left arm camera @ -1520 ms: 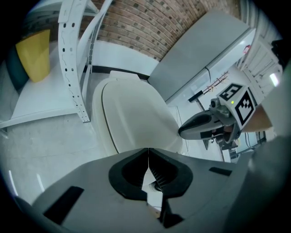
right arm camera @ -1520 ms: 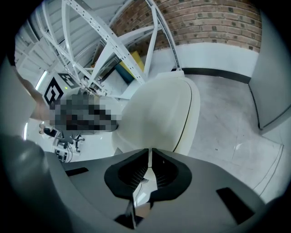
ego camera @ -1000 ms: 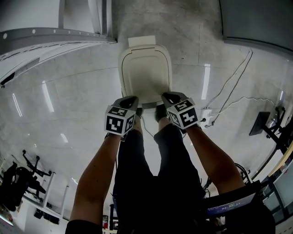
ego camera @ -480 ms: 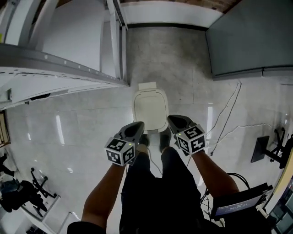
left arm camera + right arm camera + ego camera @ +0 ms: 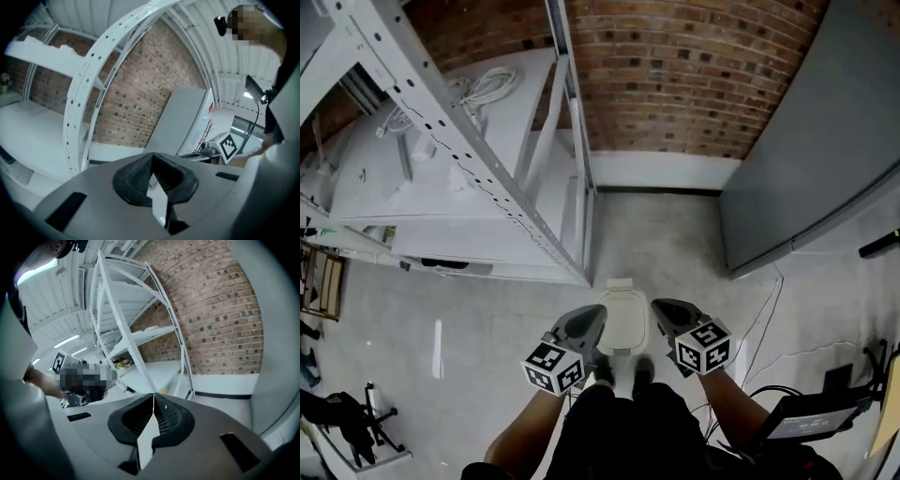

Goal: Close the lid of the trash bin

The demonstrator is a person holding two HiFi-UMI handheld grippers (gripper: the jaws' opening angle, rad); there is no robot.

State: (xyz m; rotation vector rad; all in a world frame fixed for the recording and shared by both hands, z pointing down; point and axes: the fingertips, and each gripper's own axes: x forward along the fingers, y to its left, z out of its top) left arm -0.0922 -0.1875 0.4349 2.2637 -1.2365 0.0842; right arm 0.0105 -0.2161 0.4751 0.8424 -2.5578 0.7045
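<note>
Trash bin stood on the floor just ahead of the person's feet in the head view, near the foot of a white shelf rack and below a brick wall. The left gripper and right gripper showed either side of it, seemingly held up clear of it. Its lid looked already flat down, hinge tab at the far side. I judged it light, stiff, smooth plastic; a push on the near front edge, away from the hinge, would suit better than a pinch.

In the left gripper view the jaws met at their tips with nothing between, pointing at the brick wall; the bin was out of sight.

In the right gripper view the jaws were likewise pressed together and empty, facing the rack.
</note>
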